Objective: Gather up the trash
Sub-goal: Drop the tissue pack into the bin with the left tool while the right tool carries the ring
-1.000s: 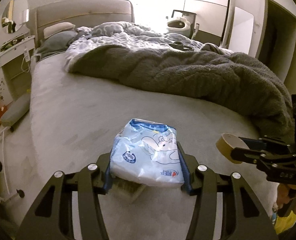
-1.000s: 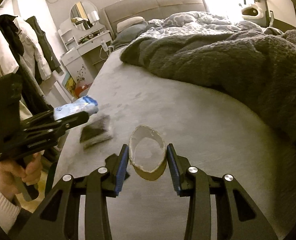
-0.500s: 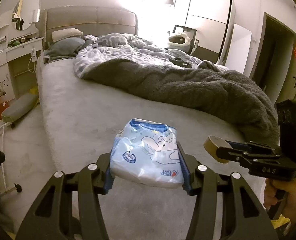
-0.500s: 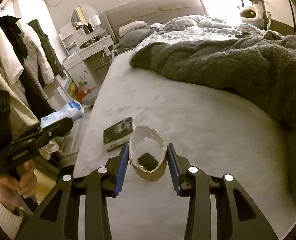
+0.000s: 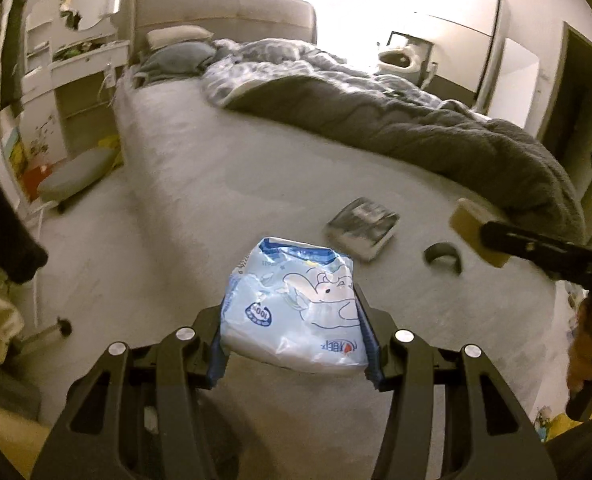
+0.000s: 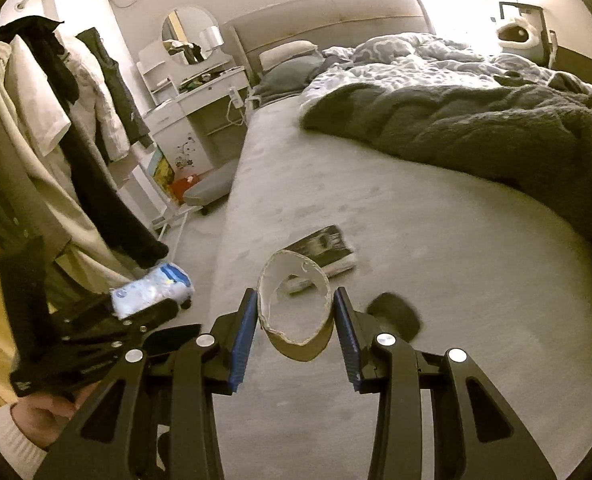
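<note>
My left gripper (image 5: pixel 293 334) is shut on a crumpled blue-and-white tissue pack (image 5: pixel 293 308), held above the near edge of the grey bed (image 5: pixel 223 168). The same pack (image 6: pixel 147 292) shows at lower left of the right wrist view, in the left gripper (image 6: pixel 151 312) held by a hand. My right gripper (image 6: pixel 293 322) is shut on a brown cardboard tape core (image 6: pixel 293 312), squeezed into an oval. In the left wrist view that core (image 5: pixel 476 236) sits at the right, in the right gripper's fingers (image 5: pixel 544 256).
A dark booklet (image 5: pixel 362 230) and a small dark ring (image 5: pixel 442 258) lie on the bed near its foot. A thick grey blanket (image 6: pixel 476 124) covers the far right half. Hanging clothes (image 6: pixel 75 120), a white dresser (image 6: pixel 191 120) and a grey stool (image 5: pixel 75 174) stand on the left.
Both grippers have drawn back from the bed with their loads. The booklet and the dark ring on the mattress have come into view beyond them.
</note>
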Motion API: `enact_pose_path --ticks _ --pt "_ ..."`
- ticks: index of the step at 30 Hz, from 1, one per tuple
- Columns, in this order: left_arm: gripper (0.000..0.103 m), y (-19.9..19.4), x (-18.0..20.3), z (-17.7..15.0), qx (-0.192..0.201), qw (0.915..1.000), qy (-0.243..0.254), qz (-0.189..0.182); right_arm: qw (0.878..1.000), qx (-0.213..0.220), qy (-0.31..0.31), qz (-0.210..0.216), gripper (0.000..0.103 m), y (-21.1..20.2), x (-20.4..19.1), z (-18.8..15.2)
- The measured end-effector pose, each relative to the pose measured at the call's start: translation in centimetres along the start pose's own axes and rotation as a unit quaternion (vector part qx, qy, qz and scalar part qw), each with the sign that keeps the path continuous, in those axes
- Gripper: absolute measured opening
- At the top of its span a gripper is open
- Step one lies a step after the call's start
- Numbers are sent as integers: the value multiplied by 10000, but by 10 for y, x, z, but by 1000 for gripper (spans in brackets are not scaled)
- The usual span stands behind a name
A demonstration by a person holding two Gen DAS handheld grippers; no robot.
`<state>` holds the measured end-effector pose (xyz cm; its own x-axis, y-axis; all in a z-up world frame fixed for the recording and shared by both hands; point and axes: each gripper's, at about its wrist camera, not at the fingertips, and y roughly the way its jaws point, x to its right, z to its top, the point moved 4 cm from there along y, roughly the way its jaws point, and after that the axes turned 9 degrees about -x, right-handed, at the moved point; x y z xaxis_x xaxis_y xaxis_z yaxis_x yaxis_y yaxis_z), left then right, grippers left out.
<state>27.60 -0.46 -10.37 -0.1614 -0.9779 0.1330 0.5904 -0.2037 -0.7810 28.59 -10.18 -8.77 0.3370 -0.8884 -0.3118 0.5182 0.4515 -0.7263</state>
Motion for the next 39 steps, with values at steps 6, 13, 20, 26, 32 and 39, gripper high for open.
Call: enact_pose_path --ticks 6,13,20,26,32,39 --pt "55 -2 -35 -20 -174 9993 -270 196 9998 -118 -111 129 39 9 -34 -10" --pt "55 3 -80 -47 -451 9964 -561 454 9988 -267 -305 261 39 23 -76 -19" --pt "55 19 -129 -83 -939 9888 -961 652 9970 -441 -492 397 39 40 -114 -28" --pt "55 31 -160 -121 -1400 9790 -1298 721 9948 -610 -648 497 39 58 -145 -34" --pt "55 38 -180 -151 -1739 9710 -1440 788 9916 -789 -836 598 39 80 -174 -39" --pt "55 40 -203 -172 -1998 9626 -1676 734 9872 -987 -1065 654 39 100 -204 -47"
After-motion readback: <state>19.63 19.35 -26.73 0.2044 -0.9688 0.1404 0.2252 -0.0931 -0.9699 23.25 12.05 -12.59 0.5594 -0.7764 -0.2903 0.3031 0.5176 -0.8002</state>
